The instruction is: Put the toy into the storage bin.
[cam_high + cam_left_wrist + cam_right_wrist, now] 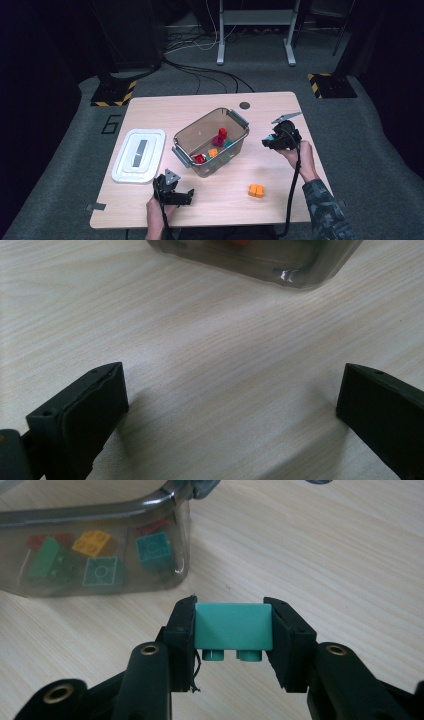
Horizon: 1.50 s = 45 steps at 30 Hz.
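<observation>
While gripped by only two side faces: teal brick (233,626) rides between the pads of the right tongs (233,630), studs pointing down, held above the desk (150,112) near its right edge; may pivot or slip if the squeeze eases.
Right tongs (270,142): narrow, clamped on the teal brick, carried off the right side of the bin (212,141).
Left tongs (230,405): wide, nothing between them, resting near the front edge of the desk, just before the bin's near corner.
Left tongs again (175,192): close enough to nudge the bin if swung forward carelessly.
Bin: clear, lid off, standing at the middle of the desk, already holding red, orange, green and teal bricks (80,555).
Risk at the rim: brick or tongs may clip the tall wall or the grey latch (239,118) on the approach; likely cause, coming in too low.
Risk on release: brick may bounce off the pile or land outside if let go over the rim rather than over the opening.
Orange brick (256,190): loose near the front right of the desk, well apart from the bin; trailing cable (295,185) could drag across it.
Lid (139,154): flat toward the left edge, out of the way; little danger there.
</observation>
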### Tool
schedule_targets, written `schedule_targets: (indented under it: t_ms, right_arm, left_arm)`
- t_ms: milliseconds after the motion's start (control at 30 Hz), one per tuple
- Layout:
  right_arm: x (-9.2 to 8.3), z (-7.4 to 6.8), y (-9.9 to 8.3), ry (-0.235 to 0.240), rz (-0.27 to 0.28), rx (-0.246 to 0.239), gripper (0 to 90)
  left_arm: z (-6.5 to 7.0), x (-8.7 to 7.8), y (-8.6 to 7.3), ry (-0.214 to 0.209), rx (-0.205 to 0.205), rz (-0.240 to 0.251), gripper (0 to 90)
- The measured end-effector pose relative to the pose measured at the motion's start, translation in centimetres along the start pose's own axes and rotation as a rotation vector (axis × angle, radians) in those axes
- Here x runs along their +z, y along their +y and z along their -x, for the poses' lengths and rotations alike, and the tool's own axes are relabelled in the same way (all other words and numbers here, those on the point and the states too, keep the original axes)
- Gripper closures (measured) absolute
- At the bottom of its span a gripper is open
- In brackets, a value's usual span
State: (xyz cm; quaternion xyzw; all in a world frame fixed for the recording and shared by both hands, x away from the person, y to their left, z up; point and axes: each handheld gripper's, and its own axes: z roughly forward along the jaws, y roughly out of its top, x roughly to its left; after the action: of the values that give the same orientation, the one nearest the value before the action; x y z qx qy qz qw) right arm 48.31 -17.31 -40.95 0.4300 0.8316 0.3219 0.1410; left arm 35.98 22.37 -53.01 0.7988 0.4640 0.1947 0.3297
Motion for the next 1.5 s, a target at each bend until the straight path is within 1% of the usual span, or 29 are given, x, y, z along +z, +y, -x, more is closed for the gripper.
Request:
schedule_targets:
  t_ms: [167,333,467,667,767,833,1000,1033,1100,1233,1300,1400,1500]
  right_arm:
    - [0.0,0.2,0.9,-0.008,0.004,-0.005,58.6]
    - [-0.2,0.4,2.0,-0.016,0.021,-0.007,58.6]
    - [-0.3,0.5,2.6,-0.02,0.028,-0.01,58.7]
    - [-0.8,0.1,4.0,-0.029,0.053,-0.018,58.7]
    - [-1.0,0.0,4.4,-0.029,0.06,-0.026,58.7]
    - [-1.1,-0.1,4.8,-0.031,0.062,-0.019,58.7]
    - [-1.3,0.0,5.4,-0.027,0.076,-0.023,58.7]
    - [-1.3,0.1,5.7,-0.021,0.087,-0.028,58.7]
    - [-1.3,0.0,5.9,-0.021,0.087,-0.029,58.6]
    - [-1.5,-0.4,6.6,-0.014,0.088,-0.034,58.6]
    - [-1.5,-0.9,7.2,-0.014,0.097,-0.054,58.7]
    - [-1.6,-1.3,7.7,-0.007,0.099,-0.063,58.6]
    - [-1.5,-2.0,8.3,-0.004,0.104,-0.088,58.7]
  left_arm:
    - [0.0,0.0,0.0,0.0,0.0,0.001,0.0]
    - [0.0,0.0,0.0,0.0,0.0,0.0,0.0]
    - [0.0,0.0,0.0,0.0,-0.001,0.001,0.0]
    - [0.0,0.0,0.0,0.0,-0.001,0.0,0.0]
    - [0.0,0.0,0.0,0.0,0.001,0.0,0.0]
    - [0.0,0.0,0.0,0.0,0.0,0.0,0.0]
    - [0.0,0.0,0.0,0.0,0.0,0.0,0.0]
    - [0.0,0.0,0.0,-0.002,0.001,0.0,0.0]
    - [0.0,0.0,0.0,0.0,0.0,0.0,0.0]
    - [0.0,0.0,0.0,0.0,0.0,0.0,0.0]
    - [0.0,0.0,0.0,0.0,0.0,0.0,0.0]
    - [0.0,0.0,0.0,0.0,0.0,0.0,0.0]
    - [0.0,0.0,0.0,0.0,-0.001,0.001,0.0]
